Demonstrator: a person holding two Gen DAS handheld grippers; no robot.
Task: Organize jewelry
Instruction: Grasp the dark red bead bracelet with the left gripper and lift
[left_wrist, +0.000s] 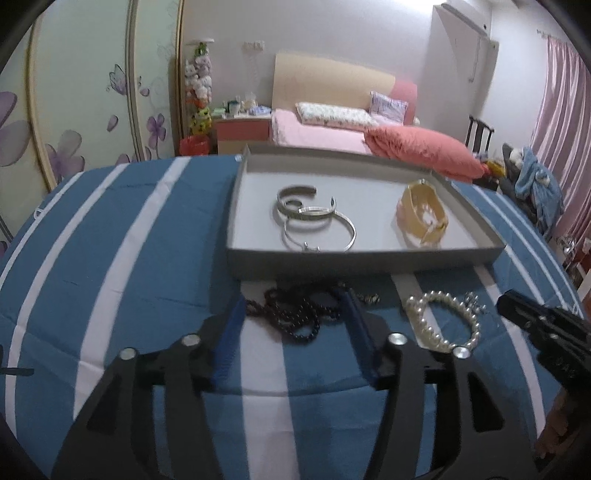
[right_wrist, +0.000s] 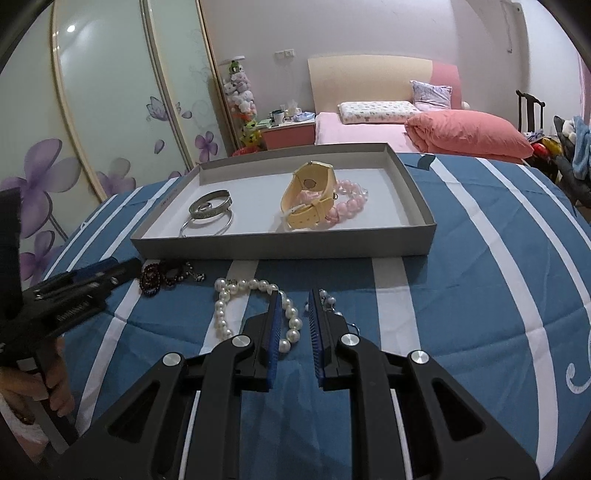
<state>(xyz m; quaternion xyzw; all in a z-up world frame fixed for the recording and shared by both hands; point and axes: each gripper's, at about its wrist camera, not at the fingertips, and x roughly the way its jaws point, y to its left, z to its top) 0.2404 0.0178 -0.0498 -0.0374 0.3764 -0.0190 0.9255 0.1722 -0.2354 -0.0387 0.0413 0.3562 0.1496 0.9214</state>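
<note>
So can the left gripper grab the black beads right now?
Probably yes. The left gripper is open, and the black beads lie on the cloth right between its fingers, with nothing on top. The tray sits just behind but does not block them.

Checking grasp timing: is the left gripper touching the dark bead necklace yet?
Cannot tell. In the left wrist view the open left gripper straddles the dark bead necklace, but the beads run up against both fingers with no plain contact or gap visible.

Silver bangles (left_wrist: 314, 221), yellow watch (right_wrist: 308, 197) in grey tray (right_wrist: 280, 245); pearl bracelet (right_wrist: 255, 314), dark beads (left_wrist: 295, 314) outside.
</note>
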